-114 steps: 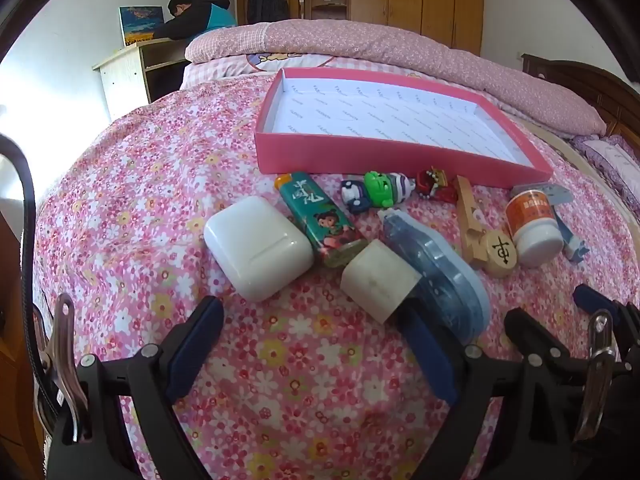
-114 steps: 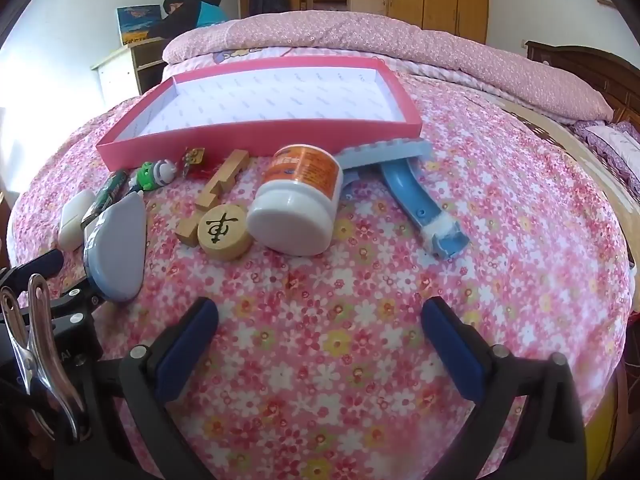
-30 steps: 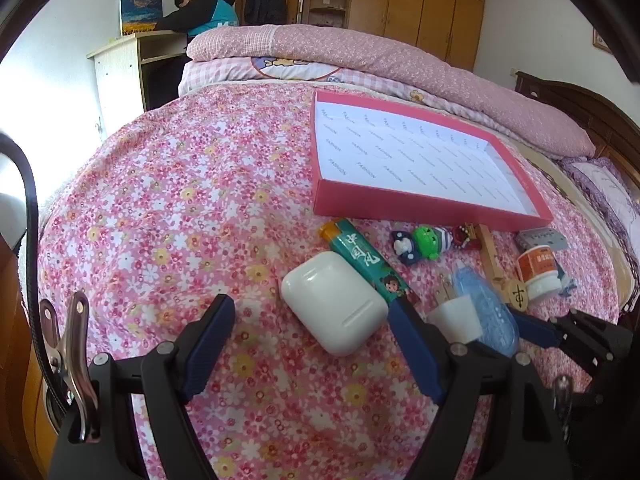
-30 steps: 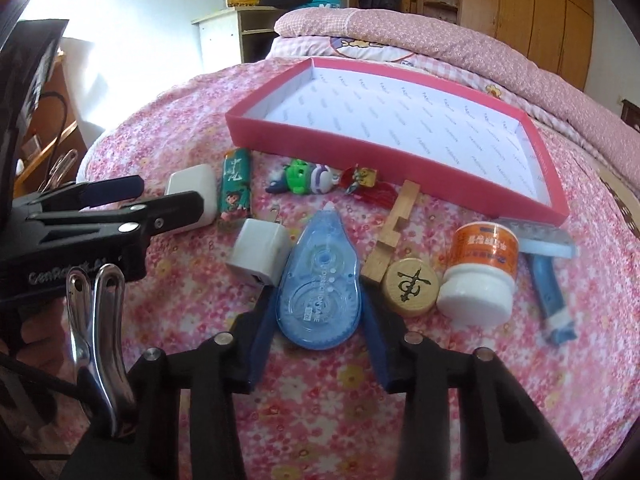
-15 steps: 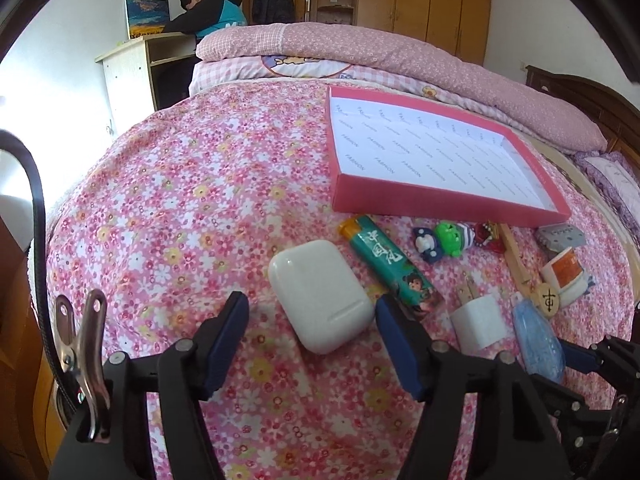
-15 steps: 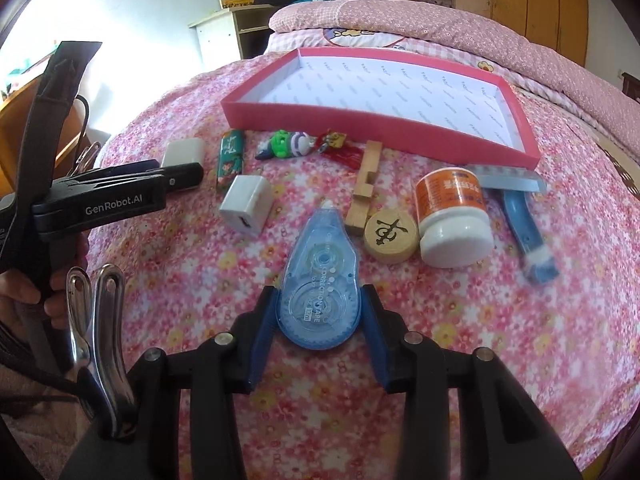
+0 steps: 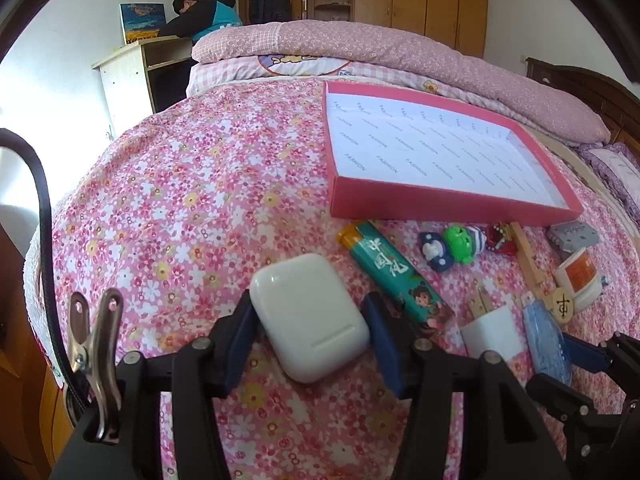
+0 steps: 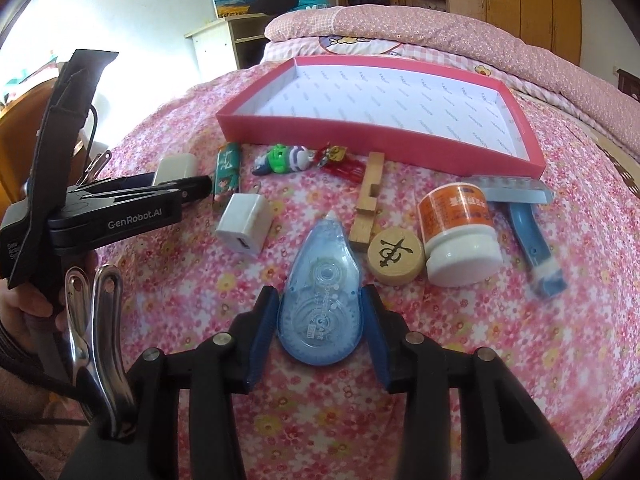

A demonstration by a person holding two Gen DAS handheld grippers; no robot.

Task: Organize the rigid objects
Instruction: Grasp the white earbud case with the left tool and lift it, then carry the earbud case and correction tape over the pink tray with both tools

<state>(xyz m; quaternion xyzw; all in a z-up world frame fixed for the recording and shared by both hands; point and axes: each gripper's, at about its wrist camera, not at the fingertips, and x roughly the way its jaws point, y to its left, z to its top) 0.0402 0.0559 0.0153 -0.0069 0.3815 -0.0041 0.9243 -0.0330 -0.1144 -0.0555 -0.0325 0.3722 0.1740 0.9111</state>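
A pink tray (image 7: pixel 440 204) with a white lining lies on the flowered bedspread; it also shows in the right wrist view (image 8: pixel 360 138). My left gripper (image 7: pixel 310 332) is shut on a white earbud case (image 7: pixel 308 320), still on the bed. My right gripper (image 8: pixel 320 320) is shut on a blue correction-tape dispenser (image 8: pixel 320 308), also resting on the bed. Between them lie a white charger plug (image 8: pixel 244 224) and a green lighter (image 7: pixel 396 276).
In front of the tray lie small toy figures (image 8: pixel 286 159), a wooden block (image 8: pixel 366 200), a round wooden chess piece (image 8: pixel 395 255), a white orange-labelled jar (image 8: pixel 460 232) and a blue razor-like tool (image 8: pixel 532 232). A folded quilt (image 7: pixel 400 52) lies beyond the tray.
My left gripper has moved up to the earbud case and closed on its sides. My right gripper stays clamped on the tape dispenser, which has shifted little.
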